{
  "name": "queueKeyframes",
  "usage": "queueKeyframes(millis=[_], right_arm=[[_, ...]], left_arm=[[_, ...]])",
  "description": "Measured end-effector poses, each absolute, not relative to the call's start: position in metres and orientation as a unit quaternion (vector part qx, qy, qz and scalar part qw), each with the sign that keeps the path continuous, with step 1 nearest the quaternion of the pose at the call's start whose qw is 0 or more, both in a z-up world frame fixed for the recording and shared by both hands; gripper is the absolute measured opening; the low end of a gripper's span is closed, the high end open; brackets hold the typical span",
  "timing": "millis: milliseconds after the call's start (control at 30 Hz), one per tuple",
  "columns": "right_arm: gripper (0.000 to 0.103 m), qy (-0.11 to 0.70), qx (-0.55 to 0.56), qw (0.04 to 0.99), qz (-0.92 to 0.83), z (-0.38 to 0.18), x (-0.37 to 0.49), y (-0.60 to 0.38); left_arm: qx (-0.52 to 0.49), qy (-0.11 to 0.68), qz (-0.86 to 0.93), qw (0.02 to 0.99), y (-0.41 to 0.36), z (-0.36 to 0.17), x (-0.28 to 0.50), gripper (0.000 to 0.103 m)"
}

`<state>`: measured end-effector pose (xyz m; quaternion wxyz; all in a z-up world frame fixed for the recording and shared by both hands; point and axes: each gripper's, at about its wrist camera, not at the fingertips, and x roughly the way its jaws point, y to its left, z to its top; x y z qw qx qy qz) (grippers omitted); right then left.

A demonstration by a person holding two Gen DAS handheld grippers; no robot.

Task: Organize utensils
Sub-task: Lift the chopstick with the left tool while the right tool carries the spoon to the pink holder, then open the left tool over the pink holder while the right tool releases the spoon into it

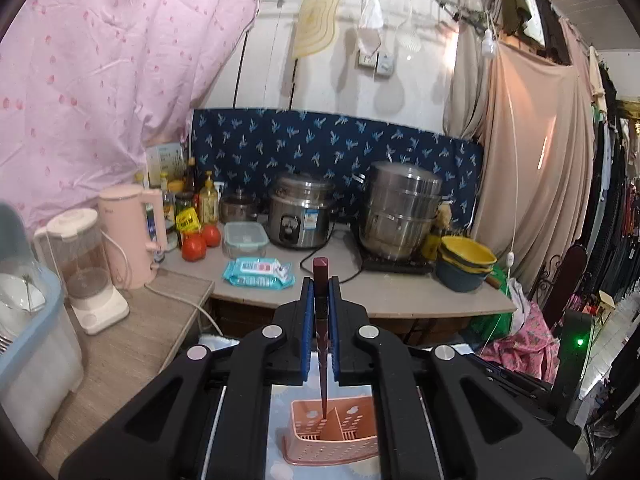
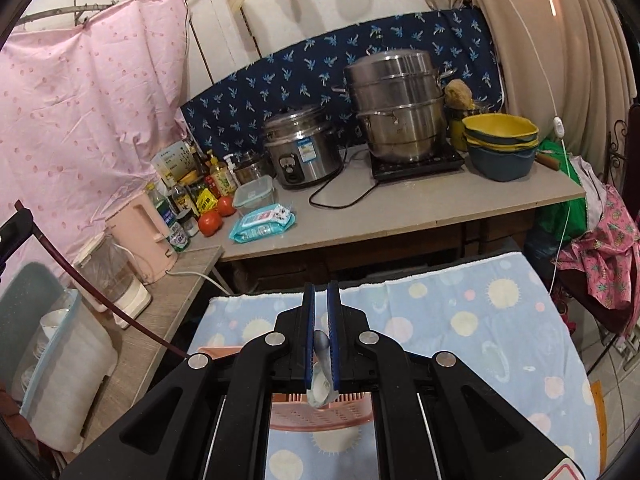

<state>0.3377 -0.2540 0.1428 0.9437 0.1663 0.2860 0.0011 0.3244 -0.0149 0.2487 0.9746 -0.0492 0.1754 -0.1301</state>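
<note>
Nearest the left wrist camera, the left gripper [image 1: 321,280] was clamped narrowly on a dark red chopstick [image 1: 321,320], which stood nearly upright between the blue pads. Its square top rose past the fingertips toward 12 o'clock, and its thin tip pointed down at 6 o'clock into the left compartment of a pink slotted holder [image 1: 334,432]. That holder sat on a light blue patterned cloth [image 2: 480,320].

Seen from the right wrist camera, the right gripper [image 2: 321,292] was pinched on a white spoon [image 2: 322,376], whose bowl hung below the pads over the holder's rim [image 2: 320,412]. At 9 o'clock the chopstick [image 2: 100,300] ran slantwise down toward the holder.

Beyond, at 12 o'clock, a counter [image 2: 400,216] carried a rice cooker [image 2: 300,148], a steel steamer pot [image 2: 396,108] and 2 tomatoes [image 2: 210,222].
</note>
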Motion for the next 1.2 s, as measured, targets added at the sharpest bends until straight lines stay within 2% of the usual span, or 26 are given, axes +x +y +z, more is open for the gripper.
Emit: queueKeyframes(millis=[267, 500, 567, 600, 633, 700, 1200], right_arm=[[0.006, 0.327, 0.167, 0.930, -0.006, 0.103, 0.364, -0.254], [0.007, 0.348, 0.160, 0.924, -0.001, 0.080, 0.375, -0.250], [0.011, 0.342, 0.159, 0.926, -0.008, 0.080, 0.372, -0.250], [0.019, 0.339, 0.158, 0.927, -0.010, 0.081, 0.370, -0.250], [0.027, 0.336, 0.158, 0.928, -0.012, 0.082, 0.368, -0.250], [0.030, 0.332, 0.155, 0.930, -0.016, 0.086, 0.362, -0.250], [0.032, 0.315, 0.145, 0.938, -0.028, 0.101, 0.280, -0.252]], left_arm=[[-0.051, 0.225, -0.118, 0.966, -0.017, 0.201, 0.350, 0.007], [-0.050, 0.244, -0.110, 0.962, -0.014, 0.186, 0.357, 0.008], [-0.060, 0.258, -0.106, 0.958, -0.011, 0.182, 0.360, 0.008], [-0.062, 0.261, -0.105, 0.958, -0.009, 0.181, 0.361, 0.012], [-0.062, 0.263, -0.097, 0.958, -0.008, 0.180, 0.360, 0.023], [-0.064, 0.260, -0.087, 0.959, -0.005, 0.180, 0.357, 0.036], [-0.073, 0.266, -0.083, 0.958, 0.015, 0.176, 0.293, 0.036]])
